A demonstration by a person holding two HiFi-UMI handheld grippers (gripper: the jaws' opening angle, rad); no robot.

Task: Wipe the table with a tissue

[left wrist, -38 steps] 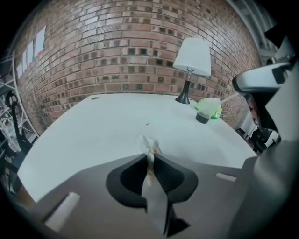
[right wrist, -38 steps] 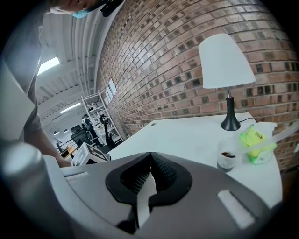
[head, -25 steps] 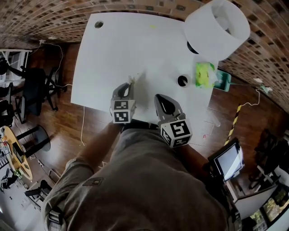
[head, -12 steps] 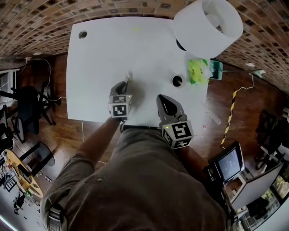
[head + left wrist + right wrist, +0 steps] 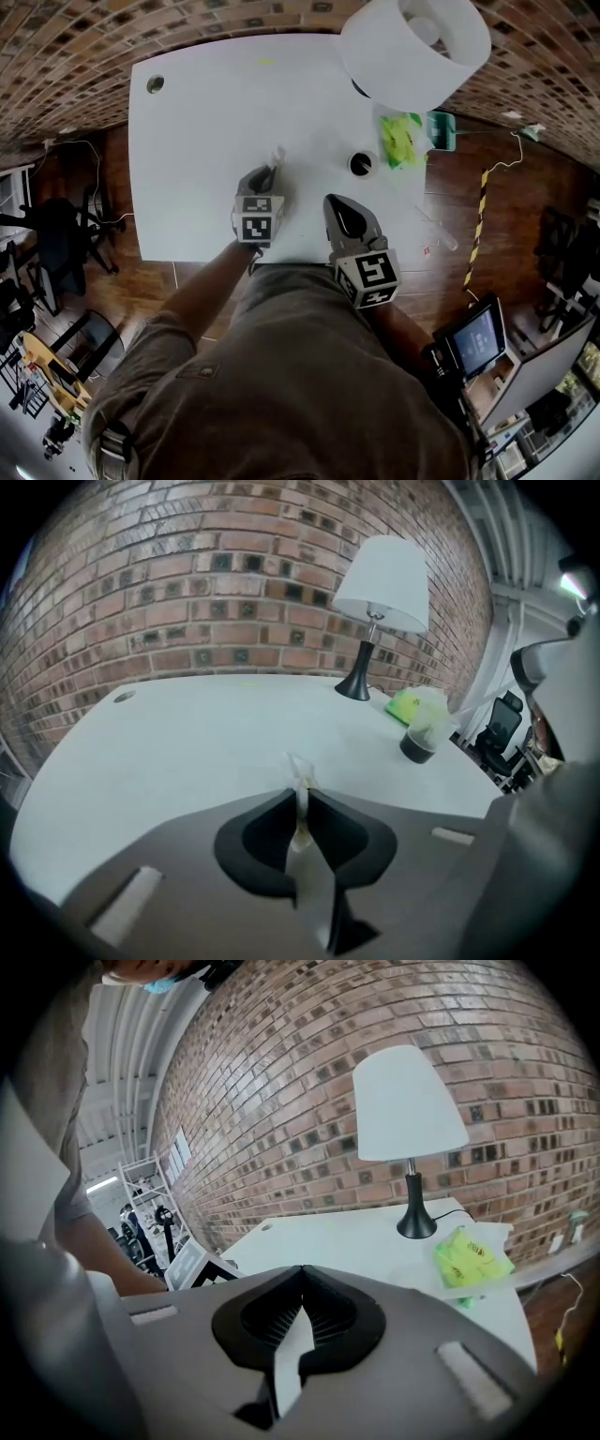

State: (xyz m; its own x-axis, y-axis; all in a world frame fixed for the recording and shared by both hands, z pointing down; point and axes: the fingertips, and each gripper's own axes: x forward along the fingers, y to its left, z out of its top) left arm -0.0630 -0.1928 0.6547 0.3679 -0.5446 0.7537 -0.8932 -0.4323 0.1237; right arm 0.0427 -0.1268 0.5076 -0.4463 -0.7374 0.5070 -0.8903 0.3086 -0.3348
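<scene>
My left gripper [image 5: 266,174] is shut on a small white tissue [image 5: 275,157], over the near middle of the white table [image 5: 202,122]. In the left gripper view the tissue [image 5: 300,772] is pinched between the dark pads, with a crumpled tip sticking out past them. Whether that tip touches the table [image 5: 178,738] I cannot tell. My right gripper [image 5: 337,201] hovers over the table's near edge, to the right of the left one. In its own view the right gripper [image 5: 302,1270] is shut with nothing in it.
A white-shaded lamp [image 5: 415,49] stands at the far right of the table. Near it are a green tissue pack [image 5: 400,139] and a dark cup [image 5: 360,165]. A round cable hole [image 5: 155,83] is at the far left corner. Chairs and a wooden floor surround the table.
My left gripper has moved a little farther over the table and lower, still holding the tissue. The right gripper has hardly moved. The head view has shifted.
</scene>
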